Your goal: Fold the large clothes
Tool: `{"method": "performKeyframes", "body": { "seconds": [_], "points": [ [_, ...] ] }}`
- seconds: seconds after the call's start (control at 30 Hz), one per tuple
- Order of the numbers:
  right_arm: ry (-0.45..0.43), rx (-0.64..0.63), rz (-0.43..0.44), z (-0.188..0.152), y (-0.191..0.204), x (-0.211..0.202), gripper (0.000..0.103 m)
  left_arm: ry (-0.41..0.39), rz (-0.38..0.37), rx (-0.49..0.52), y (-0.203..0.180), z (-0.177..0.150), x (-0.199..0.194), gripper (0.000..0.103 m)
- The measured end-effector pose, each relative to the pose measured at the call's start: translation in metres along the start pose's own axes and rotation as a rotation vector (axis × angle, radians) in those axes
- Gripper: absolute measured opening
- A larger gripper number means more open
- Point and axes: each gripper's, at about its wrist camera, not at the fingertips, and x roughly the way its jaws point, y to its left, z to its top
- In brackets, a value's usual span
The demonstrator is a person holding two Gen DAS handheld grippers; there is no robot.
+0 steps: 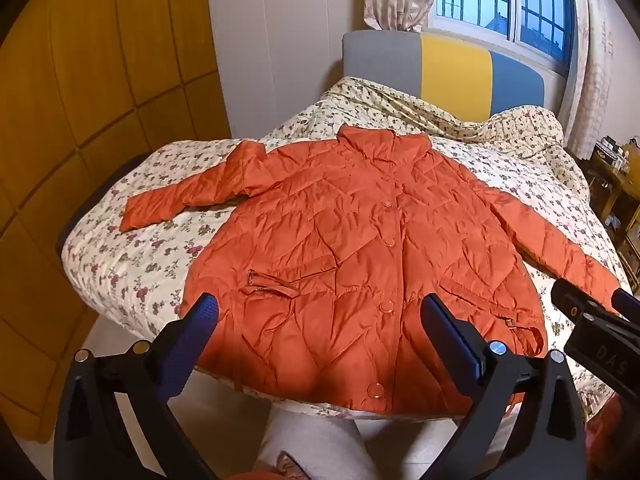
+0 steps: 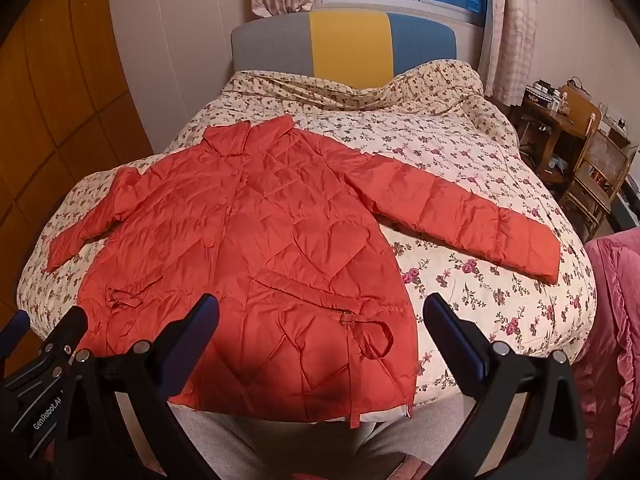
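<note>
An orange quilted jacket (image 1: 360, 248) lies flat and buttoned on the floral bedspread (image 1: 132, 264), collar toward the headboard, both sleeves spread out to the sides. Its hem hangs at the bed's near edge. My left gripper (image 1: 320, 316) hovers open above the hem, nothing between its blue pads. The right gripper (image 1: 592, 312) shows at the right edge of the left wrist view. In the right wrist view the jacket (image 2: 248, 248) fills the left half, its right sleeve (image 2: 464, 216) stretched across the bedspread (image 2: 480, 300). My right gripper (image 2: 320, 316) is open over the hem's right corner, holding nothing.
A grey, yellow and blue headboard (image 2: 348, 44) stands under a window with curtains. A wooden wardrobe (image 1: 80, 120) runs along the left. A wooden chair and cluttered desk (image 2: 592, 160) stand at the right, with pink bedding (image 2: 612, 320) beside the bed. The person's grey trouser legs (image 2: 280, 440) show below.
</note>
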Motion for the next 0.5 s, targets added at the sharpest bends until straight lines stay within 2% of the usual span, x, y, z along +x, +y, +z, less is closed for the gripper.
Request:
{"method": "performKeyframes", "body": {
  "seconds": [0.5],
  "points": [
    [0.007, -0.004, 0.0, -0.0006, -0.0002, -0.0001, 0.101, 0.007, -0.003, -0.006, 0.0023, -0.0021, 0.0013, 0.1]
  ]
}}
